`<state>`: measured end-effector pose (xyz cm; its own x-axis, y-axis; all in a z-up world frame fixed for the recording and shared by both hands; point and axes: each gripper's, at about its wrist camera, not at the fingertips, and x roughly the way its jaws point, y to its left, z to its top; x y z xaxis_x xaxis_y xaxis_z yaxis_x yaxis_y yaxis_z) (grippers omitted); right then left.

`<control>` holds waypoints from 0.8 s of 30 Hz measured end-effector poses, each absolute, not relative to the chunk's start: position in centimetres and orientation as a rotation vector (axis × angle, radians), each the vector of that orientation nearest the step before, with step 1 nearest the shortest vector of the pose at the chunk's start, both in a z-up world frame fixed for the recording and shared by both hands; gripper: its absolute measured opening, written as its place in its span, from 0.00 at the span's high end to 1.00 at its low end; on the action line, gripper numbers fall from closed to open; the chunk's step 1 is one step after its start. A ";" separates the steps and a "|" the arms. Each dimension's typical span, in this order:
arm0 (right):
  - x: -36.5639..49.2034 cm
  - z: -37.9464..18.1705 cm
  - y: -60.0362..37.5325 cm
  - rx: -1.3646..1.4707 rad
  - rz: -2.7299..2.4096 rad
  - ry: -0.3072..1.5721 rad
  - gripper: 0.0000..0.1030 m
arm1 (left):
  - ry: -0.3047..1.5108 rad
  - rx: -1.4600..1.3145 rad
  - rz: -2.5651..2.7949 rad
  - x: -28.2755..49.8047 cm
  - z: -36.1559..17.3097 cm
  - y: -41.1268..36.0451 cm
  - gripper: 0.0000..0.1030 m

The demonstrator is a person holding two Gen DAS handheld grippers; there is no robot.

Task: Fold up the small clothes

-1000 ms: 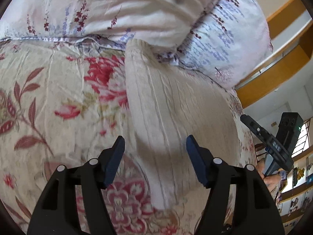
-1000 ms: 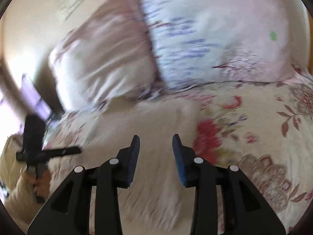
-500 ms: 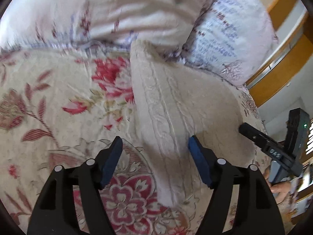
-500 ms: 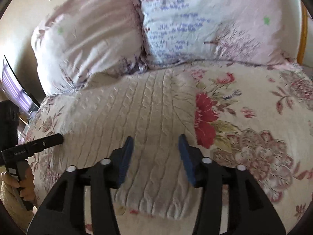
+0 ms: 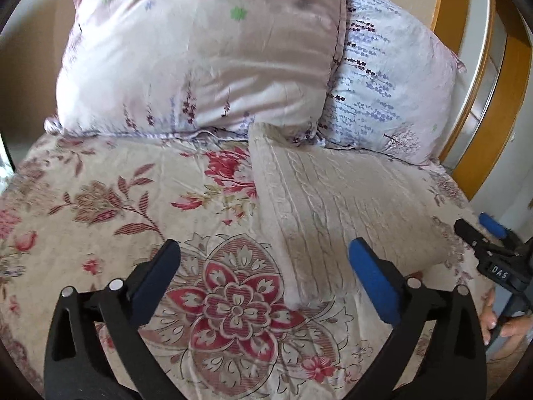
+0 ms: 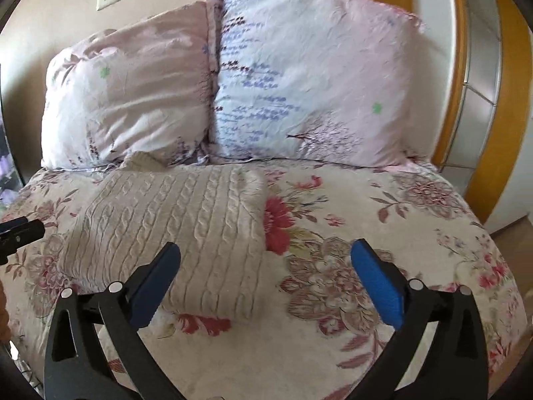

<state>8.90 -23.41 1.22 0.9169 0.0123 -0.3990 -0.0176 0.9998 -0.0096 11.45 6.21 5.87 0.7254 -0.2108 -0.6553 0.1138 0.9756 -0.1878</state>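
A cream cable-knit garment (image 5: 336,200) lies folded in a flat rectangle on the floral bedspread (image 5: 116,200), its far end against the pillows. It also shows in the right wrist view (image 6: 180,230). My left gripper (image 5: 265,278) is open and empty, held above the bedspread just short of the garment's near left corner. My right gripper (image 6: 266,280) is open and empty, held above the garment's near right corner. The right gripper also shows at the right edge of the left wrist view (image 5: 493,250), beside the garment.
Two floral pillows (image 6: 126,100) (image 6: 309,80) stand upright at the head of the bed. A wooden frame (image 6: 513,100) runs along the right side. The bed edge drops off at the right in the right wrist view.
Both grippers have drawn back from the garment and opened wider. The garment lies still on the bed.
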 end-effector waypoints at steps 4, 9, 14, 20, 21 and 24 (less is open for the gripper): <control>8.8 0.2 -23.4 0.029 0.046 0.469 0.01 | 0.777 -0.090 -0.162 10.8 5.0 4.9 0.02; 8.8 -1.3 -22.9 0.058 0.102 0.534 0.01 | 0.854 -0.102 -0.177 10.3 3.1 3.7 0.02; 8.8 -2.6 -22.1 0.060 0.126 0.588 0.01 | 0.896 -0.067 -0.149 10.0 1.9 2.5 0.02; 9.2 -3.8 -20.9 0.015 0.125 0.640 0.01 | 0.938 -0.006 -0.119 10.1 0.7 1.5 0.02; 9.2 -3.9 -20.8 0.010 0.124 0.646 0.01 | 0.943 -0.004 -0.118 10.3 0.6 1.5 0.02; 9.4 -4.4 -20.4 -0.005 0.120 0.666 0.01 | 0.966 -0.006 -0.107 10.6 0.1 1.5 0.02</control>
<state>9.43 -20.44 -4.40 0.7794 0.1096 -0.6169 -0.1131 0.9930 0.0336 10.61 1.51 0.12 0.5639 -0.0939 -0.8205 0.0882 0.9947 -0.0532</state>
